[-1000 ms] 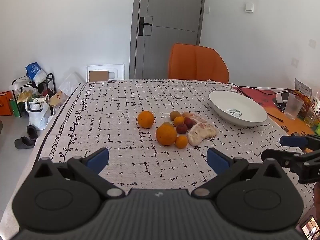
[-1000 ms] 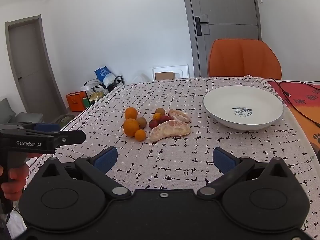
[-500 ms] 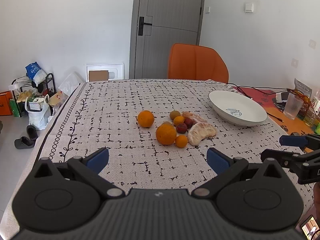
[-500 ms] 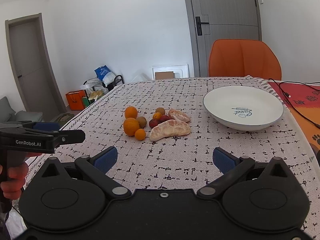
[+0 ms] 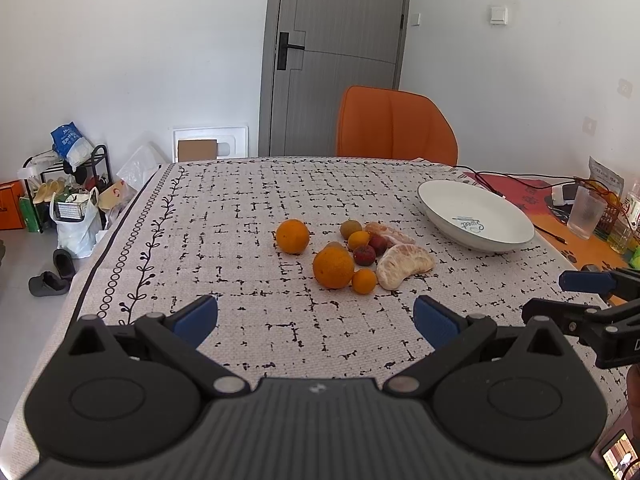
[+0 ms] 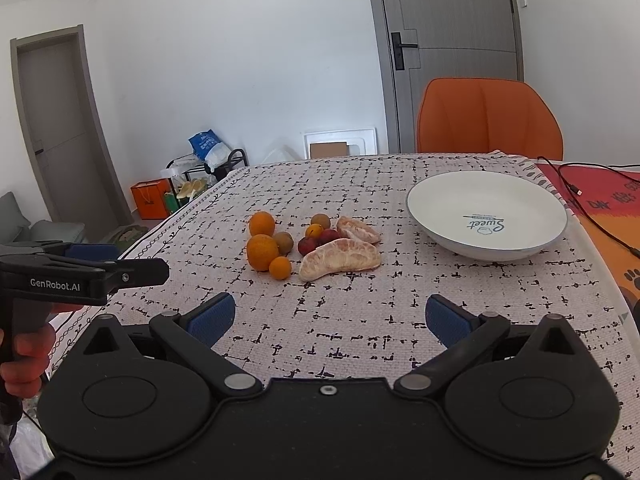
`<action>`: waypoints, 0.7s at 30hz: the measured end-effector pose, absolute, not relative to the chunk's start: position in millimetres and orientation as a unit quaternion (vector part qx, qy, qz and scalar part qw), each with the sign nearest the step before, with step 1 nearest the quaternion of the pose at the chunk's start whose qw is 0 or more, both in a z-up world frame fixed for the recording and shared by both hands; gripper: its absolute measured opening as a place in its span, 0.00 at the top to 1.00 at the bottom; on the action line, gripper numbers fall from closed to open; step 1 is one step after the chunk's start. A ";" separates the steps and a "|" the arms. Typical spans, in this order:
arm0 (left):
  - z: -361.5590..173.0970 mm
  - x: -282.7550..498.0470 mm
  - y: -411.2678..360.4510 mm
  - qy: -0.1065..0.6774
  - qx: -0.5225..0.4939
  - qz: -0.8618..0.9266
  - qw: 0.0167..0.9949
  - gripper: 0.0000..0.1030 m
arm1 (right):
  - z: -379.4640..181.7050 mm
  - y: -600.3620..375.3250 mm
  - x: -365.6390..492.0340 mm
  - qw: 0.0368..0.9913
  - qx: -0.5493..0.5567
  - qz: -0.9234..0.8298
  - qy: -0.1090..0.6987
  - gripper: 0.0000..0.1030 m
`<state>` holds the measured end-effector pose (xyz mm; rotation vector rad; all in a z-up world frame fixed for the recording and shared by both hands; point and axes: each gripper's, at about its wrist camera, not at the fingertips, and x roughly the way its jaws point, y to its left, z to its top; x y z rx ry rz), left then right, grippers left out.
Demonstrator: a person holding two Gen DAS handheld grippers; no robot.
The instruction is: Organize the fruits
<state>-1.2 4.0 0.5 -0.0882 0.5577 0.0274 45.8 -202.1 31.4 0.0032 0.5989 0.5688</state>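
Observation:
A cluster of fruit lies mid-table: a large orange (image 5: 333, 267) (image 6: 262, 252), a second orange (image 5: 293, 236) (image 6: 262, 223), a small orange (image 5: 363, 281) (image 6: 280, 267), dark red plums (image 5: 364, 255) (image 6: 307, 245), and peeled pomelo segments (image 5: 404, 265) (image 6: 339, 259). An empty white bowl (image 5: 448, 196) (image 6: 486, 196) sits to their right. My left gripper (image 5: 316, 320) hangs open, short of the fruit. My right gripper (image 6: 330, 318) is open too, with nothing between its fingers. Each gripper shows at the edge of the other's view.
An orange chair (image 5: 396, 130) stands at the table's far edge before a grey door. Cables (image 5: 520, 178), a glass (image 5: 586, 218) and clutter lie on the right end. Bags and a rack (image 5: 68, 196) stand on the floor at left.
Almost nothing: both views have shifted very slightly, and the fruit and bowl have not moved.

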 end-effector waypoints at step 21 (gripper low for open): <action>-0.2 -0.7 5.4 0.275 -0.044 0.015 0.960 0.00 | 29.7 -201.1 45.8 0.916 -0.003 0.275 0.292 0.00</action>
